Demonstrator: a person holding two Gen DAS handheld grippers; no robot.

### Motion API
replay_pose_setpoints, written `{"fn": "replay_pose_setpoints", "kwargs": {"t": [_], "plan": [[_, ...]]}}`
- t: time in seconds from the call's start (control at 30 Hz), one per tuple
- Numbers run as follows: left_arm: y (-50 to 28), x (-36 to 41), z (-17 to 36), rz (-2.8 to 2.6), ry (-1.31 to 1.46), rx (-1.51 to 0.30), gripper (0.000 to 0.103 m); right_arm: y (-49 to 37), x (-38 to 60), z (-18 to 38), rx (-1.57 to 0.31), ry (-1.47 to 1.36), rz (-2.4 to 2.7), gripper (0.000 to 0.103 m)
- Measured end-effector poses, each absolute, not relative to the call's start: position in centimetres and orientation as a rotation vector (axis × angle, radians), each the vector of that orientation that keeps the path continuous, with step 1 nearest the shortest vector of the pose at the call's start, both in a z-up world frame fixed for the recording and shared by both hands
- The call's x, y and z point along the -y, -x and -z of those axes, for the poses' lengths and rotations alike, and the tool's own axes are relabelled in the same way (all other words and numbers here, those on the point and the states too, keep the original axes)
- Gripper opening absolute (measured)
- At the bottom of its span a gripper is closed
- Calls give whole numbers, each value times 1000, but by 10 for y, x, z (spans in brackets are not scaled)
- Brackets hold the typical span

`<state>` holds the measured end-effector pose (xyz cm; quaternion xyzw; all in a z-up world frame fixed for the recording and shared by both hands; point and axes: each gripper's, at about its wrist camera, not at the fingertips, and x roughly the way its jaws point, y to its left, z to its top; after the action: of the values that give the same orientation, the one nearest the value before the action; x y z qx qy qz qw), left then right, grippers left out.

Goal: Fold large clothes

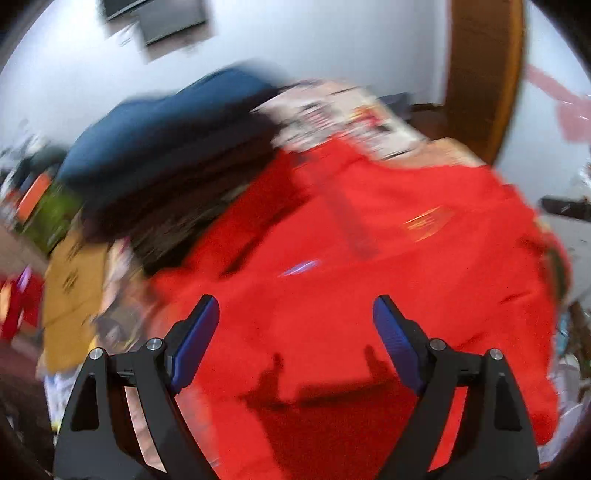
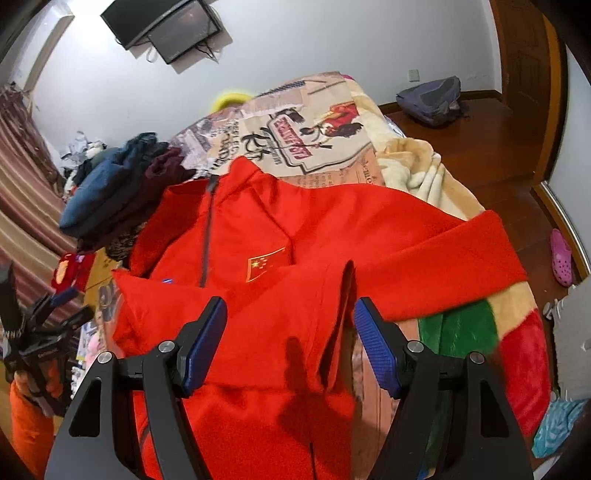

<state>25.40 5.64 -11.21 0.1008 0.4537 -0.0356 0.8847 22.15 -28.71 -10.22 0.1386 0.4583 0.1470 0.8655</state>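
A large red zip jacket (image 2: 295,236) with a small flag patch (image 2: 266,263) lies front up on a bed. Its left sleeve is folded across the chest and its right sleeve (image 2: 461,254) stretches out to the right. My right gripper (image 2: 290,314) is open and empty, hovering just above the folded sleeve and lower front. My left gripper (image 1: 295,314) is open and empty above the same red jacket (image 1: 369,258); that view is motion-blurred. The left gripper also shows at the far left of the right wrist view (image 2: 62,306).
A printed blanket (image 2: 314,122) covers the bed. A pile of dark blue and maroon clothes (image 2: 122,184) sits at the jacket's left shoulder. A backpack (image 2: 432,99) and pink shoe (image 2: 561,258) lie on the wooden floor. Screens (image 2: 166,26) hang on the wall.
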Motion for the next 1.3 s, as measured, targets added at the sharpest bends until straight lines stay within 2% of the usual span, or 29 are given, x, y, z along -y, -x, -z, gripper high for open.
{"fn": "replay_pose_setpoints", "kwargs": {"t": [0.1, 0.17, 0.2, 0.27, 0.37, 0.5, 0.67, 0.73, 0.83, 0.87, 0.9, 1.13, 1.2, 1.3], "plan": [[-239, -111, 144, -40, -199, -1008, 85, -236, 283, 116, -980, -259, -296, 65], [-228, -138, 167, -85, -171, -1063, 85, -243, 281, 125, -997, -246, -277, 49], [-222, -151, 181, -104, -153, -1096, 85, -245, 281, 128, -1009, -244, -274, 45], [-213, -166, 204, -134, -127, -1146, 85, -251, 279, 138, -1038, -235, -263, 27], [-206, -177, 232, -173, -113, -1180, 85, -251, 274, 140, -1023, -223, -267, 10], [-214, -170, 247, -214, -169, -1151, 85, -251, 260, 127, -972, -184, -273, 7], [-241, -146, 235, -214, -245, -1018, 84, -257, 236, 93, -899, -114, -306, 6], [-247, -139, 228, -193, -218, -993, 75, -259, 228, 81, -865, -88, -318, 6], [-258, -137, 230, -201, -213, -1015, 48, -262, 220, 60, -801, -63, -323, 6], [-261, -137, 234, -224, -227, -1028, 33, -263, 220, 54, -782, -62, -320, 6], [-263, -140, 238, -247, -236, -1038, 23, -265, 220, 52, -773, -61, -315, 6], [-261, -169, 256, -318, -124, -1087, 25, -279, 241, 87, -871, -76, -245, 6], [-260, -169, 257, -335, -151, -1085, 38, -281, 247, 107, -938, -69, -233, 7], [-253, -162, 256, -321, -146, -1097, 44, -278, 256, 127, -1013, -64, -223, 8]]}}
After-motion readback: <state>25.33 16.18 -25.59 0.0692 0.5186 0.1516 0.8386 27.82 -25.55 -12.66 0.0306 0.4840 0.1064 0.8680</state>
